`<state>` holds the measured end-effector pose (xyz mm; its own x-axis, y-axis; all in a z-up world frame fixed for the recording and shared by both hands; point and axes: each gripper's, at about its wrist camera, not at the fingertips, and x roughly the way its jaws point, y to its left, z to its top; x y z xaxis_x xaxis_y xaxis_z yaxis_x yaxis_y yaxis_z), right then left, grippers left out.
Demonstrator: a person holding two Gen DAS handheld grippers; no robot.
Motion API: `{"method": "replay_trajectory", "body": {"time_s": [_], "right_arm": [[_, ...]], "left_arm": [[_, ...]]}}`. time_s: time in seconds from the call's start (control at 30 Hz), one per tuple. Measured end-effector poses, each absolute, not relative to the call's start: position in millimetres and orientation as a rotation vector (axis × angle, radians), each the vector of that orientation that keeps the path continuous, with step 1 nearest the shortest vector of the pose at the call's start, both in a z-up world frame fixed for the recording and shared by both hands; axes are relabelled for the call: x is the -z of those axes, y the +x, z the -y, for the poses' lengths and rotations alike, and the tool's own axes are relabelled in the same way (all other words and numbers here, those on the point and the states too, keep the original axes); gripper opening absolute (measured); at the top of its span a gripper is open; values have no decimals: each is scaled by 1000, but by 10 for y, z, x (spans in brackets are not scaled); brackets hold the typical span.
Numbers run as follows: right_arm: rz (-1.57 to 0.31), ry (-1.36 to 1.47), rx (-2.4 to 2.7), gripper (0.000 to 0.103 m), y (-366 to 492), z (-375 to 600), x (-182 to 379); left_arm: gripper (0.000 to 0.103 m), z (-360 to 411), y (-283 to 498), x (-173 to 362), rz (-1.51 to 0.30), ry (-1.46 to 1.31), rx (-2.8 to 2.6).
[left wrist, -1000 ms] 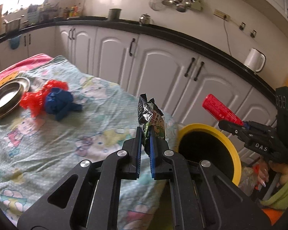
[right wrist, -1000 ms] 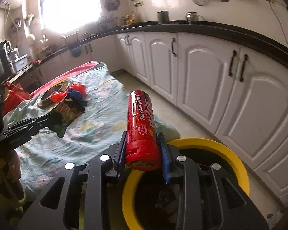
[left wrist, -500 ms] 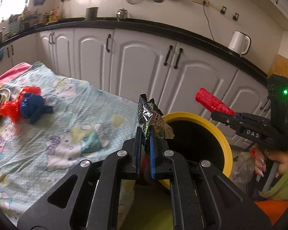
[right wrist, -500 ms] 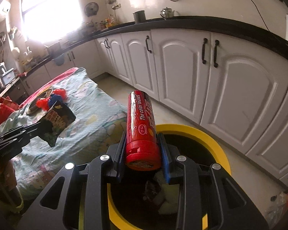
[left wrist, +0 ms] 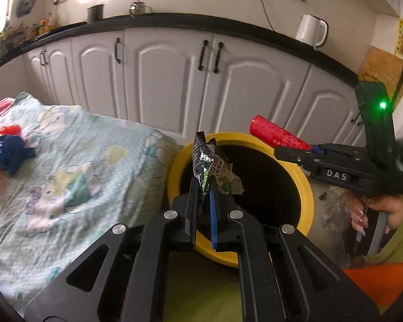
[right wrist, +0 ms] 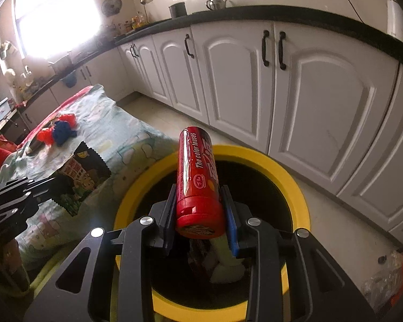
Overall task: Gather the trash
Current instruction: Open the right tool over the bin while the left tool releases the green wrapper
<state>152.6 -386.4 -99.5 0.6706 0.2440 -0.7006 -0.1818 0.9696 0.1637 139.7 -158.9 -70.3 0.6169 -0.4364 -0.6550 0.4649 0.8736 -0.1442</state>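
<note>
Both fingers clamp trash, left (left wrist: 202,187) a wrapper (left wrist: 215,169), right (right wrist: 198,206) a red tube (right wrist: 197,177), over the yellow bin (right wrist: 292,185) holding litter.

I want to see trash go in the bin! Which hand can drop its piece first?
Probably the right. Its hand-held gripper holds the red tube over the yellow bin opening. The left holds the snack wrapper nearer the rim.

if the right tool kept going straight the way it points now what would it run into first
Probably the inside of the yellow-rimmed bin. The right tool, shut on the red tube, points down into the bin's open mouth, so it would likely meet the trash already inside, though depth is unclear.
</note>
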Motion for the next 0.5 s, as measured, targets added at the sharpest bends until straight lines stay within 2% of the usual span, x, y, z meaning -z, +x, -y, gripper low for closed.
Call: {"method": "replay_trajectory", "body": {"time_s": [0.3, 0.37, 0.43, 0.5], "right_arm": [[-844, 108, -222, 30, 1492, 4004, 1150], [-851, 120, -214, 30, 1499, 4033, 1172], [-855, 139, -203, 33, 1521, 4087, 1187], [-855, 164, -190, 39, 1524, 4144, 1196]], "left_arm": [[5, 1811, 1453, 837, -787, 63, 566], [11, 1820, 1470, 840, -786, 64, 561], [33, 1800, 1489, 845, -788, 58, 544], [42, 1759, 1501, 847, -789, 46, 532]]}}
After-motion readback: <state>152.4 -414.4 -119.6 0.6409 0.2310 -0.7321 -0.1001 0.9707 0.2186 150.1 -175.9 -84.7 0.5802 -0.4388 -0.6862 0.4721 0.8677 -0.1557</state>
